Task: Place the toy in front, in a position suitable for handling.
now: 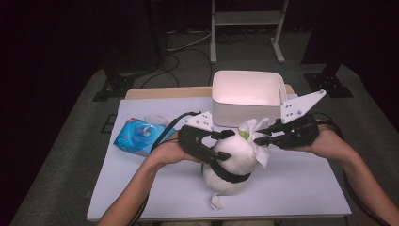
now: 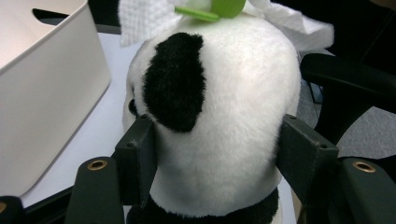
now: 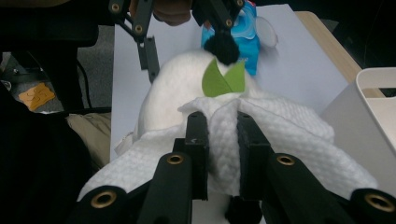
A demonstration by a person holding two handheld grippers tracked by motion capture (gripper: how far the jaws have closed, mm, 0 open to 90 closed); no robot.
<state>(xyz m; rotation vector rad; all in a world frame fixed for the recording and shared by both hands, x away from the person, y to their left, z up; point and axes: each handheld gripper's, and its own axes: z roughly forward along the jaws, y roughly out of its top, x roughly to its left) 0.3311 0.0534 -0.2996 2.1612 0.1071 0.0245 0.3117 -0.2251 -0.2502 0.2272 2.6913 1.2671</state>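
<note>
Plush panda sits upright on the white bench, near the front edge and just in front of the white bin; a pack of wet wipes lies apart, toward the left rear of the bench. Left gripper comes in from the panda's left side; in the left gripper view its jaws sit on either side of the head, pads pressing into the fur just below the black ear, so I read this as a hold on the head that steadies the toy. Right gripper comes in from the opposite side, level with the top of the head. In the right gripper view its jaws are closed on a fold of white wipe, the cloth pinched between the two pads and spreading out to both sides of them. The wipe drapes over the crown and the right side of the head, touching the fur, just behind the green felt leaf. Relation that matters for the next stroke: the head lies directly ahead of the right jaws, with the wipe between jaws and fur, and the panda's long axis runs vertical, head up and tail toward the bench's front edge. Judgement: step in hand is wiping the head; the right hand does the stroke and is the nearer one to the unwiped crown, while the left only braces. Risk: a hard sideways stroke could tip the toy out of the left jaws or snag the leaf.
</note>
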